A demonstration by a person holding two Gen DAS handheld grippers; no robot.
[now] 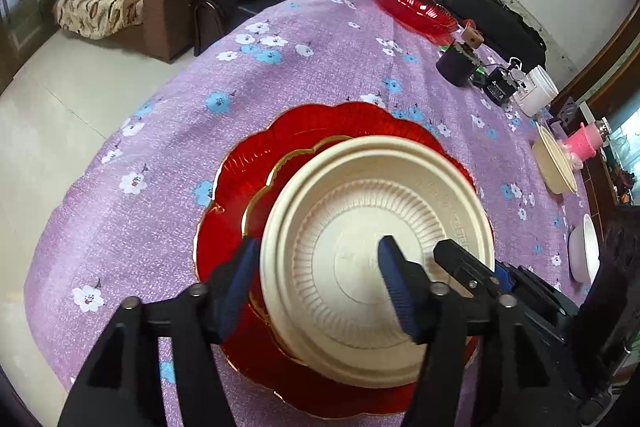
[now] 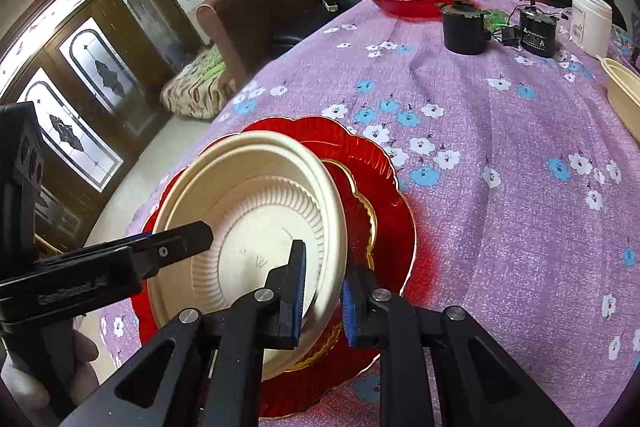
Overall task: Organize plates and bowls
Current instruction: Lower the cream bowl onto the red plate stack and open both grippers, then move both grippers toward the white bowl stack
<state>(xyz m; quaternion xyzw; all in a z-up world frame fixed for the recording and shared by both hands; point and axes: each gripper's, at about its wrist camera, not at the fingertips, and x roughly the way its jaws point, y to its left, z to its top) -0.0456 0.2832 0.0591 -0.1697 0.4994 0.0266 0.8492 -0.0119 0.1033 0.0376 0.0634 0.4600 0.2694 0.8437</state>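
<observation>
A cream ribbed bowl (image 1: pixel 360 211) (image 2: pixel 248 187), seemingly two nested, sits tilted on a stack of red scalloped plates (image 1: pixel 280 147) (image 2: pixel 360 163) with gold edges, on the purple flowered tablecloth. My left gripper (image 1: pixel 320 283) stands open and wide across the bowl's left rim, one pad outside and one inside, neither pressing. My right gripper (image 2: pixel 324 299) straddles the bowl's right rim with a narrow opening; a slight gap shows beside the inner pad. One finger (image 2: pixel 180 243) of the left gripper reaches over the bowl in the right wrist view.
A red glass bowl (image 1: pixel 416 7) (image 2: pixel 408 1) stands at the table's far end. A black cup (image 2: pixel 464 31), a black box with wires and a white jar (image 2: pixel 590 23) cluster behind. Another cream bowl (image 1: pixel 556 163), a pink cup (image 1: pixel 584 143) and a white bowl (image 1: pixel 584 255) line the right side.
</observation>
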